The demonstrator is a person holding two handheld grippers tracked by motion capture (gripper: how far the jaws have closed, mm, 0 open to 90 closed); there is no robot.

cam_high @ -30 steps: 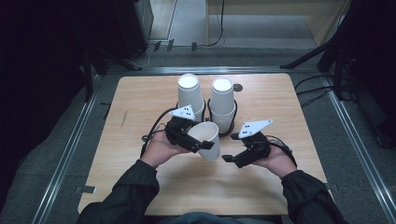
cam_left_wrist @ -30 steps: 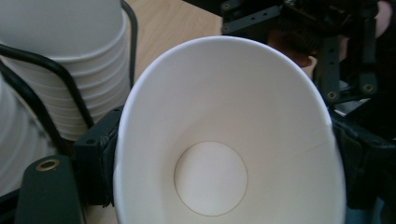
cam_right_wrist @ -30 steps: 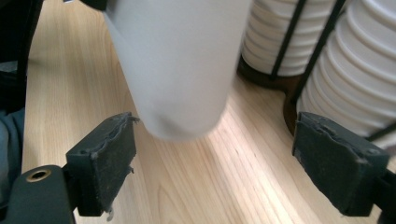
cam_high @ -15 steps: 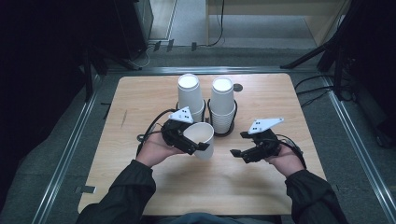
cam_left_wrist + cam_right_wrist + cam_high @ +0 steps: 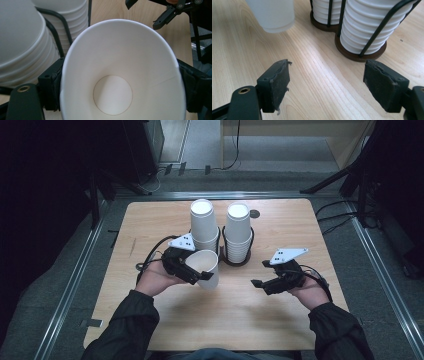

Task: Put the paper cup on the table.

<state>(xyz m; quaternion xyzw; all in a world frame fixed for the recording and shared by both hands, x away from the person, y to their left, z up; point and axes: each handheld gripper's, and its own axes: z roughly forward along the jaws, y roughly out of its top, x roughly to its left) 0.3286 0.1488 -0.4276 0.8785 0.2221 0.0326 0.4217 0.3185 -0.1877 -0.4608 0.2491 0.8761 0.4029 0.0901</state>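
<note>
My left gripper [image 5: 198, 273] is shut on a white paper cup [image 5: 207, 266], which lies tilted above the table with its mouth toward the person. In the left gripper view the pads squeeze the cup [image 5: 112, 75] into an oval. Off to the right, my right gripper [image 5: 257, 283] hovers low over the table, apart from the cup. Its jaws [image 5: 329, 85] have just been closing partway and stand open with nothing between them. The held cup's base [image 5: 272, 15] hangs at the upper left of the right gripper view.
Two stacks of white cups [image 5: 203, 222] [image 5: 238, 230] stand in a black wire holder [image 5: 235, 262] at the middle back of the wooden table [image 5: 280, 320]. The left stack [image 5: 22, 42] is close beside my left gripper. A small dark disc [image 5: 255, 213] lies behind them.
The right gripper has drawn back to the right, away from the cup. The left hand has shifted the cup slightly left, toward the stacks.
</note>
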